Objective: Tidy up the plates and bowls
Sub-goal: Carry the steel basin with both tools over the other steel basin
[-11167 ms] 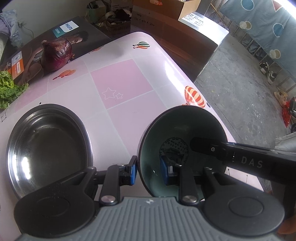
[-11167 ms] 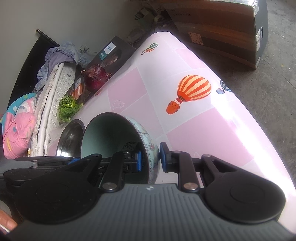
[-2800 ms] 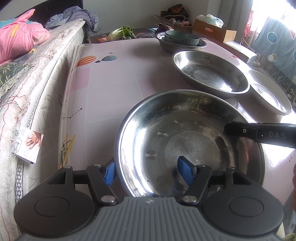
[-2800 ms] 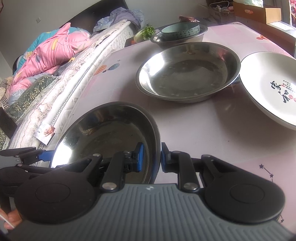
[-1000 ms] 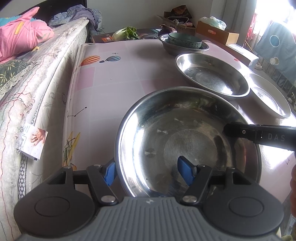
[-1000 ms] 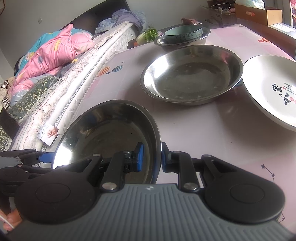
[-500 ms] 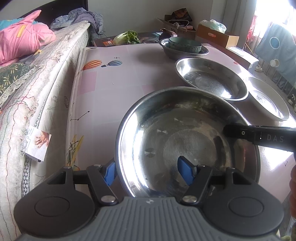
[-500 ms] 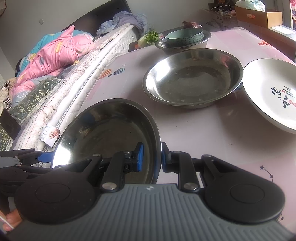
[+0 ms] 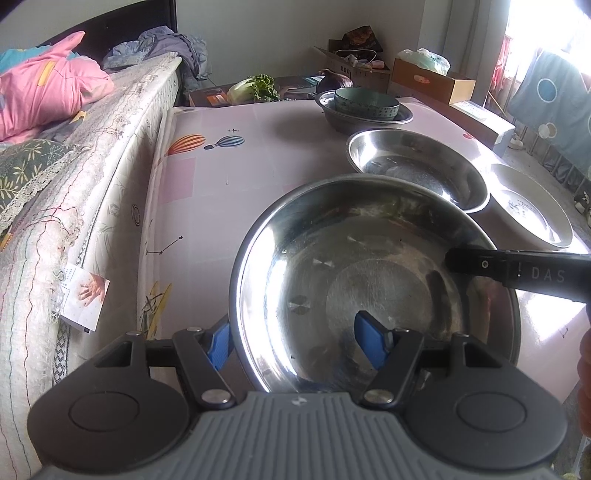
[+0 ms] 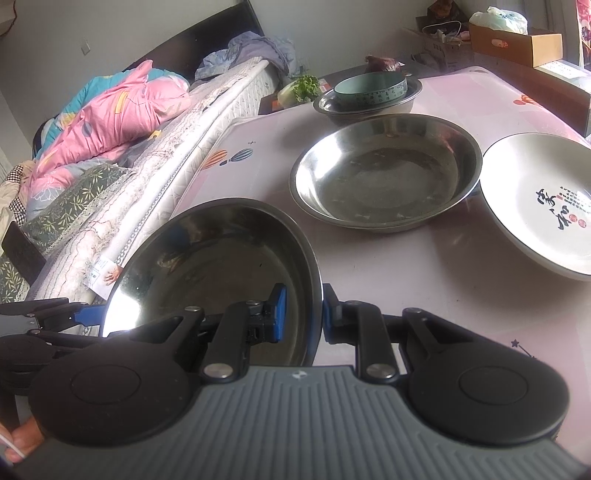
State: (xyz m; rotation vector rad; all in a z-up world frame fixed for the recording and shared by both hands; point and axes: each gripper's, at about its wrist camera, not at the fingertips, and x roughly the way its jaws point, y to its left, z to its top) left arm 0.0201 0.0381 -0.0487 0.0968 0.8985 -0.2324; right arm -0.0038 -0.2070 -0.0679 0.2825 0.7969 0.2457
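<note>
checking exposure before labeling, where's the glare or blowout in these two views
Left wrist view: window blown out white, glare on the table past the held steel basin. Right wrist view: bright hotspot on that basin's left rim, soft sheen on the white plate; fisheye bends the edges in both.

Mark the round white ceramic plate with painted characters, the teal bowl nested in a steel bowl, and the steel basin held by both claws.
round white ceramic plate with painted characters [image 10: 532, 206]: right wrist view, bare inner face.
teal bowl [image 10: 371, 88]: right wrist view, outer wall.
steel basin [image 9: 373, 280]: left wrist view, flat bottom.
</note>
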